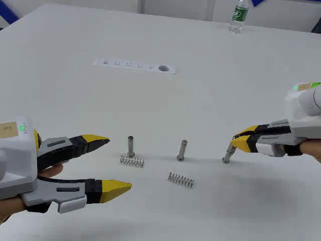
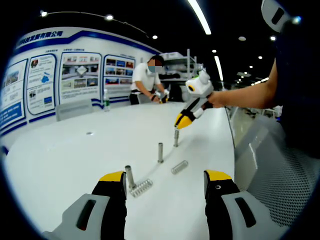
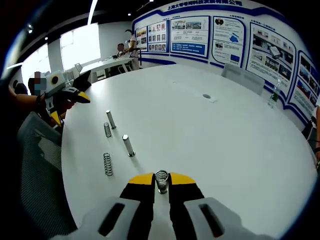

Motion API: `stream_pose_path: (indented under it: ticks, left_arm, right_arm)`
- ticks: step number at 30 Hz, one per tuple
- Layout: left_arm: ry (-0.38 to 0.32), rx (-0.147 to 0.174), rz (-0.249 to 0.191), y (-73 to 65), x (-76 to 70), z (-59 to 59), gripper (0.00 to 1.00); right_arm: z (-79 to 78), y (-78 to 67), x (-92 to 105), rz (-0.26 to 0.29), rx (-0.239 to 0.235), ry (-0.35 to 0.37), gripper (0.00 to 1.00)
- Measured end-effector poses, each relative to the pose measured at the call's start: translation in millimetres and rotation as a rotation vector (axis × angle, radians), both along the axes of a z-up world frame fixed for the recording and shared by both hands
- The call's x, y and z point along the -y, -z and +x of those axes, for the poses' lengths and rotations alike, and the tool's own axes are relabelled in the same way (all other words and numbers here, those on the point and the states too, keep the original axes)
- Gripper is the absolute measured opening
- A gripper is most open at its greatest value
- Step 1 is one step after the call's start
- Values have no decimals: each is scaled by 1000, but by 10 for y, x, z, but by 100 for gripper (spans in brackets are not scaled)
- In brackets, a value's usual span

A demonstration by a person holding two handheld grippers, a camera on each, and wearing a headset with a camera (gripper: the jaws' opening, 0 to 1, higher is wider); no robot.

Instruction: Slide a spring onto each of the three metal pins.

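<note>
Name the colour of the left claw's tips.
Yellow: the left claw tips show best in the head view.

Bright, even overhead lighting from ceiling strips — soft, faint shadows on white table; strong fisheye bending at gripper-view edges, backgrounds slightly soft.

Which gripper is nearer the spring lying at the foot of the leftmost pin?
Left. The open left gripper sits right beside that spring; the right gripper is away at the far pin, shut on a second spring.
</note>
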State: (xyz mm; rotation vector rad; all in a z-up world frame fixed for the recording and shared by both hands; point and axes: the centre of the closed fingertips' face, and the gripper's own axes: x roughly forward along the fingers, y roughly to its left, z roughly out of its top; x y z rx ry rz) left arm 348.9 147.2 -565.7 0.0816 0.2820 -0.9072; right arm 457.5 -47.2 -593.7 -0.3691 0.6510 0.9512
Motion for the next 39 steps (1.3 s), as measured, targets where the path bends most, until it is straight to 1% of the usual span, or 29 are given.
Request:
stream_pose_path:
  ticks: [11,16,23,33,39]
  left_arm:
    - [0,-2,0,13,-4,-11,64]
    - [-2,-3,1,19,-11,-9,64]
    - [-1,-2,-1,17,-1,-8,64]
    - [-1,-3,0,20,0,-9,64]
    - [-1,-2,-1,19,1,-7,64]
  right_arm:
    - [23,129,-4,-8,-17,9,12]
    - [9,196,-8,-20,-29,8,12]
    - [1,253,16,-24,-44,16,12]
    - [3,243,15,-18,-47,18,12]
    - [-5,213,42,-15,-37,24,15]
